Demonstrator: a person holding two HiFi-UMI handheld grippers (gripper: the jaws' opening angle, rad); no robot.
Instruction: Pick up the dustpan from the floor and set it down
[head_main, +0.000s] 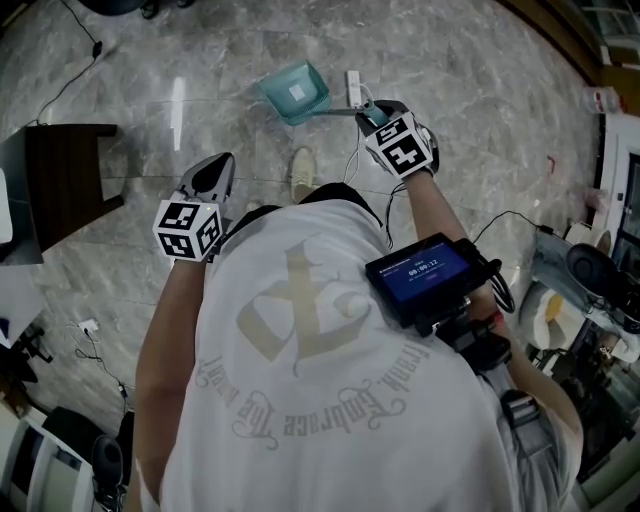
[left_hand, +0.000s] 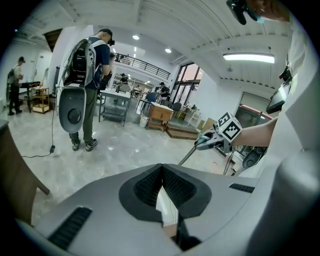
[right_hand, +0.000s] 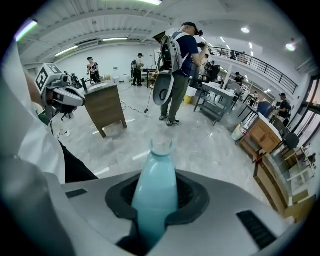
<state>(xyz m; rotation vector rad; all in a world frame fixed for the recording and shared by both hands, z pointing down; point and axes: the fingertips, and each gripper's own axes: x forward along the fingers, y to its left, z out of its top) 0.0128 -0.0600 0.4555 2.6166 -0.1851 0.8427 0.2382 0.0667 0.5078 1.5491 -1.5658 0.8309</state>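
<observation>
A teal dustpan (head_main: 295, 92) hangs tilted over the marble floor in front of the person's feet in the head view. Its thin metal rod (head_main: 338, 112) runs right to my right gripper (head_main: 372, 112). That gripper is shut on the dustpan's teal handle (right_hand: 155, 192), which fills the gap between the pads in the right gripper view. My left gripper (head_main: 215, 165) is held to the left, apart from the dustpan. Its jaws are shut, tips touching, with nothing between them (left_hand: 161, 192). The left gripper view shows the right gripper (left_hand: 220, 137) and the rod (left_hand: 187, 156).
A dark wooden table (head_main: 65, 180) stands at the left. A white power strip (head_main: 353, 88) and cables lie on the floor behind the dustpan. The person's shoe (head_main: 302, 172) is below it. Another person with a backpack (right_hand: 177, 55) stands further off by metal benches.
</observation>
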